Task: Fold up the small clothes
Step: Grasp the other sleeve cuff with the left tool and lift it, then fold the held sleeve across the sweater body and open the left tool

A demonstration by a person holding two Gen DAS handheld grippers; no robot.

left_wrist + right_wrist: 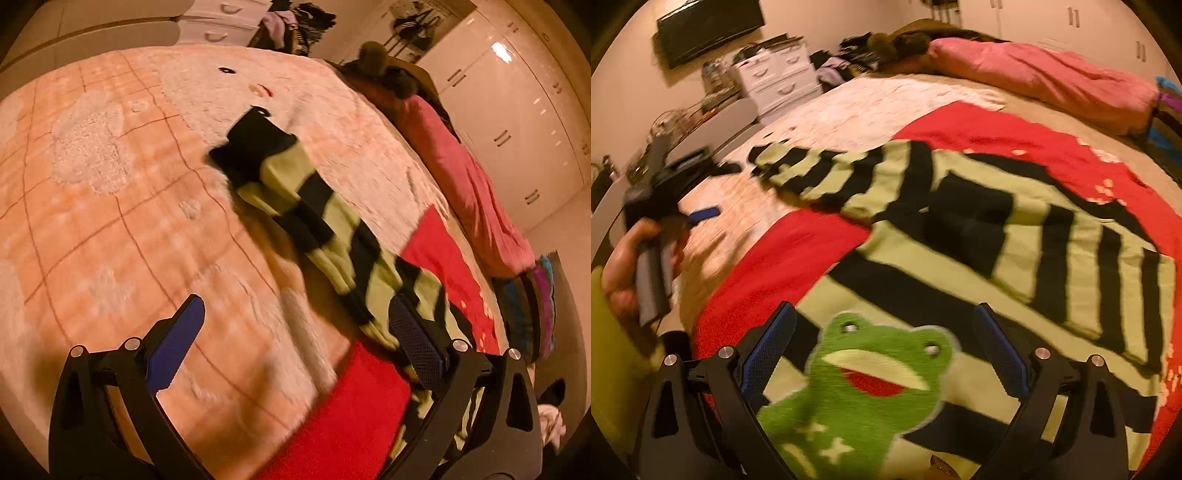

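A small sweater with black and pale green stripes lies spread on a red cloth on the bed. It bears a green frog patch on its front. One sleeve stretches out across the pink blanket in the left wrist view. My right gripper is open, hovering just above the frog patch. My left gripper is open and empty above the blanket beside the sleeve's base; it also shows in the right wrist view, held in a hand.
The pink checked blanket covers the bed. A pink duvet lies along the far side. White drawers and a wall screen stand beyond the bed. White cupboards line the wall.
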